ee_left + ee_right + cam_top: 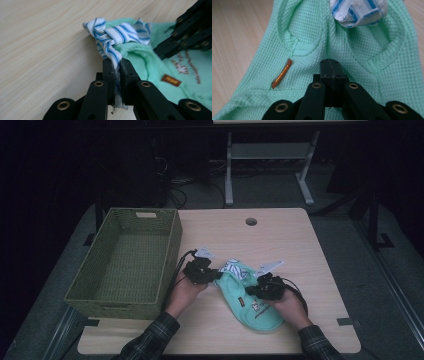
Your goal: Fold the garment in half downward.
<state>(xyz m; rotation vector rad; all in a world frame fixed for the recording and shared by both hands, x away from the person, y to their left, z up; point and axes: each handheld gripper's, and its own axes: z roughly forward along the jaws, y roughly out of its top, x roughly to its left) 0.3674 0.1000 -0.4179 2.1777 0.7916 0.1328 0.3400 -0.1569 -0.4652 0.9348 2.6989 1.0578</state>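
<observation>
A mint green waffle-knit garment (252,302) lies on the wooden table (280,240), and its blue-and-white striped cloth part (232,266) is bunched at the far end. My left gripper (117,67) is shut on a fold of that striped cloth (112,35) and holds it a little off the table; it sits at the garment's left edge (216,275). My right gripper (330,65) is shut, its tips pressed onto the mint cloth (307,32) along a centre crease, near a small orange tag (282,74). The right gripper (252,292) sits over the garment's middle.
A large green woven basket (172,247) stands at the table's left, close to my left hand. A round cable hole (251,221) sits near the far edge. Bare tabletop lies to the right of the garment. A metal stand (270,155) is beyond the table.
</observation>
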